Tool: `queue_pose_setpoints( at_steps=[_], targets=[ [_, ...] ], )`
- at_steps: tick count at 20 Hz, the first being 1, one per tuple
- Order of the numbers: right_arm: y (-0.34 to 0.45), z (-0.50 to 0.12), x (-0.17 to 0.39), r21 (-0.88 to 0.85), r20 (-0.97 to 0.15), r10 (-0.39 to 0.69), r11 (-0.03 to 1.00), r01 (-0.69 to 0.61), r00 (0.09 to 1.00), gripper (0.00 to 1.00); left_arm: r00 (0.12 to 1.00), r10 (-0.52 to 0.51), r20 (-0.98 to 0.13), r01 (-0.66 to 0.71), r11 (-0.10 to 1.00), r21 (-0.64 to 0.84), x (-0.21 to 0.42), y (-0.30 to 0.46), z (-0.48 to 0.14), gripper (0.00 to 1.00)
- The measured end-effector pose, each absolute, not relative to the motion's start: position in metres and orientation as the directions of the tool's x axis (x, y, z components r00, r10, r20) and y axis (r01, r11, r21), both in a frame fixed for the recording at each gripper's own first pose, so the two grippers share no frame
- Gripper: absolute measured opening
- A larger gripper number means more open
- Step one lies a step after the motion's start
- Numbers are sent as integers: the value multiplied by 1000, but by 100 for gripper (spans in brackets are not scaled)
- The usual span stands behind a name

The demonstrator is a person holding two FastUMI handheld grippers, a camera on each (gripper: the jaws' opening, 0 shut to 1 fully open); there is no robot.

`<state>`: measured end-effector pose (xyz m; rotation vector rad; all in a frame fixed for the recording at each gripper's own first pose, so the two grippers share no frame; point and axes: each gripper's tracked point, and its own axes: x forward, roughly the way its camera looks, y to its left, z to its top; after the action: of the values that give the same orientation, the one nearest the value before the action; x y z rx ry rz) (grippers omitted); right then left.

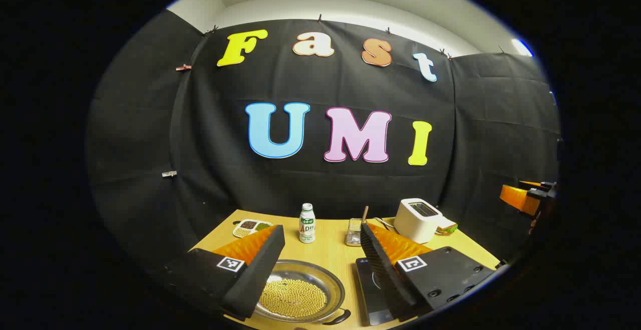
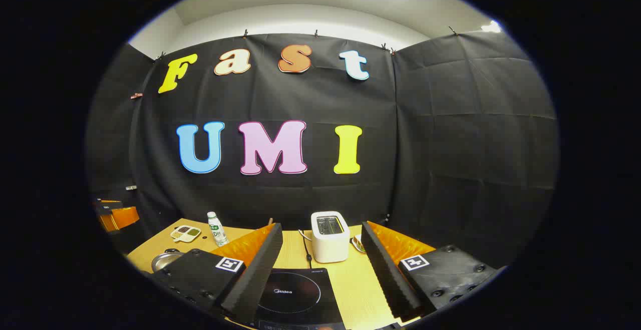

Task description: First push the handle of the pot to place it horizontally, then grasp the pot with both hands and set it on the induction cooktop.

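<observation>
A shallow steel pot [image 1: 320, 276] full of small yellow beads sits on the wooden table just below my left gripper [image 1: 323, 305], which is open with its fingers spread above the pot's two sides. A black pot handle [image 1: 336, 316] sticks out at the near right of the rim. The black induction cooktop [image 1: 369, 290] lies to the pot's right. In the right gripper view the cooktop [image 2: 293, 295] lies under my open right gripper [image 2: 323, 310], and the pot [image 2: 165, 259] shows at the far left.
At the back of the table [image 1: 328, 252] stand a small drink bottle [image 1: 307, 224], a compartment dish [image 1: 250, 227], a metal utensil with a wooden handle [image 1: 354, 231], a white toaster [image 1: 417, 219] and a sandwich [image 1: 447, 228]. The toaster's cord [image 2: 305, 247] runs behind the cooktop.
</observation>
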<state>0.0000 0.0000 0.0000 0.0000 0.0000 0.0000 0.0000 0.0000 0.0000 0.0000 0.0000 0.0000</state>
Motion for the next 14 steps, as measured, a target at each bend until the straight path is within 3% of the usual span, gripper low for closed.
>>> queue_pose_setpoints(
  at_steps=[14],
  targets=[
    [9, -7, -34, -12, -4, 20, 1000, -20, 1000, 98, 1000, 1, -24, -1, 1000, 1, -25, 16, -17, 95]
  ],
)
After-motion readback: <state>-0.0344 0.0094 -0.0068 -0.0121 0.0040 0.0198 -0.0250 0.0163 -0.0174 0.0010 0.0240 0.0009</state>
